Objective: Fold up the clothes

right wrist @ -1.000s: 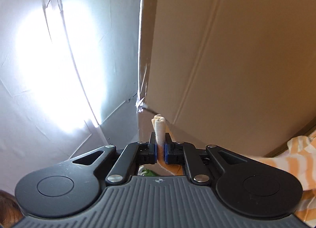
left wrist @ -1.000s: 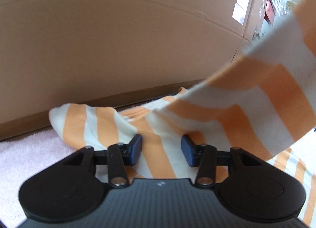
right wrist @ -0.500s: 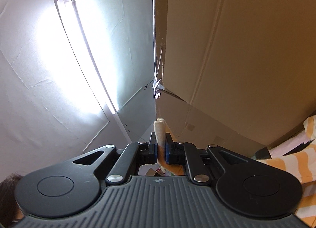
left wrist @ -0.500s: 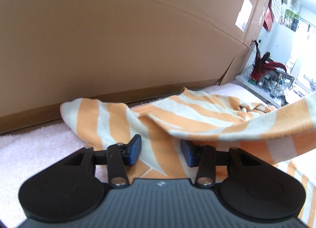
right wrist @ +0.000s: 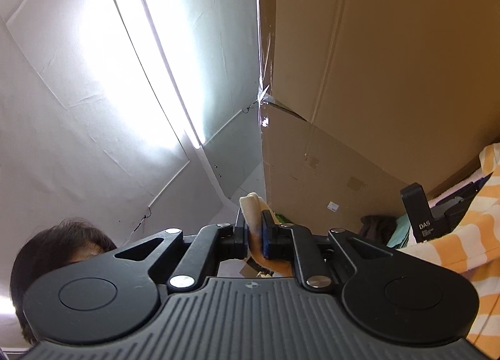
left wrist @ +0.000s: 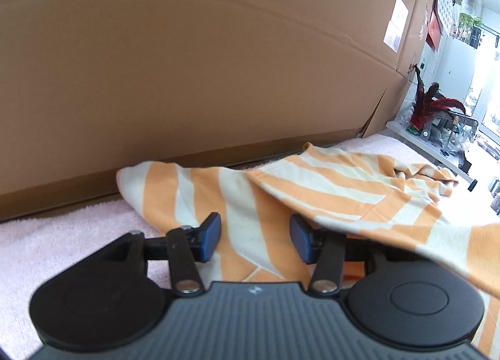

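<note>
Left wrist view showed the left gripper (left wrist: 254, 236) with jaws apart, just widened, gripping nothing; the orange-striped garment (left wrist: 237, 204) lay flat between and beyond its fingers on a pink towel (left wrist: 62, 235), a lifted fold hiding the right finger's arm. In the right wrist view, the right gripper (right wrist: 255, 229) pinched a bunched cream edge, the rest cut off rightward.
</note>
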`<state>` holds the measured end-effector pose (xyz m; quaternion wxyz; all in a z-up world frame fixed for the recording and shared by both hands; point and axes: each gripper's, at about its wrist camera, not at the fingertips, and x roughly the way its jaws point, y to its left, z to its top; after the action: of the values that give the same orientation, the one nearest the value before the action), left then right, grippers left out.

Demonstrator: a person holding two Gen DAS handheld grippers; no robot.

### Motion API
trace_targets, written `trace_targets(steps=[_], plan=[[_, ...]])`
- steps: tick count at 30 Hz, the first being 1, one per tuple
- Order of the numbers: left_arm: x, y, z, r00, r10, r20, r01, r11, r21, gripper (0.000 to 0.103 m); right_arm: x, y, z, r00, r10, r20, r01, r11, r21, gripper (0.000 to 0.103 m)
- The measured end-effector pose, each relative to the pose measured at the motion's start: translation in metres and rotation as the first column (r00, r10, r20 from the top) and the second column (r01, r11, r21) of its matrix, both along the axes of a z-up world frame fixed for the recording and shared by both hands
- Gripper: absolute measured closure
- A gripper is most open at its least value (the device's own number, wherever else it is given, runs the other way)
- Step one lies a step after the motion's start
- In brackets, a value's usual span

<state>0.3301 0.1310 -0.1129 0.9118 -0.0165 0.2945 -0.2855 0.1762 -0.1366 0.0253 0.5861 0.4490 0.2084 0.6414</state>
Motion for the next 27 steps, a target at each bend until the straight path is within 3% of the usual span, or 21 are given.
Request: trace_targets(steps=[10,16,22,27], plan=[[0.000,0.004,0.000,0.999,0.030,0.037,-0.030,0.999,0.015,0.049,-0.017,0.002,-0.026,0.997,0.030,-0.069,-0.032,0.999,-0.035,0.091],[-0.002,0.010,0.003,0.983,0.140,0.116,-0.146,0.988,0.049,0.049,-0.025,0.006,-0.044,0.992,0.041,-0.116,-0.048,0.997,-0.061,0.091],[0.003,0.006,0.001,0.980,0.169,0.106,-0.178,0.980,0.086,0.049,-0.030,0.009,-0.058,0.986,0.055,-0.155,-0.067,0.995,-0.073,0.090],[0.005,0.006,0.001,0.980,0.175,0.098,-0.184,0.979,0.089,0.041,-0.033,0.009,-0.061,0.984,0.081,-0.157,-0.093,0.993,-0.071,0.090]])
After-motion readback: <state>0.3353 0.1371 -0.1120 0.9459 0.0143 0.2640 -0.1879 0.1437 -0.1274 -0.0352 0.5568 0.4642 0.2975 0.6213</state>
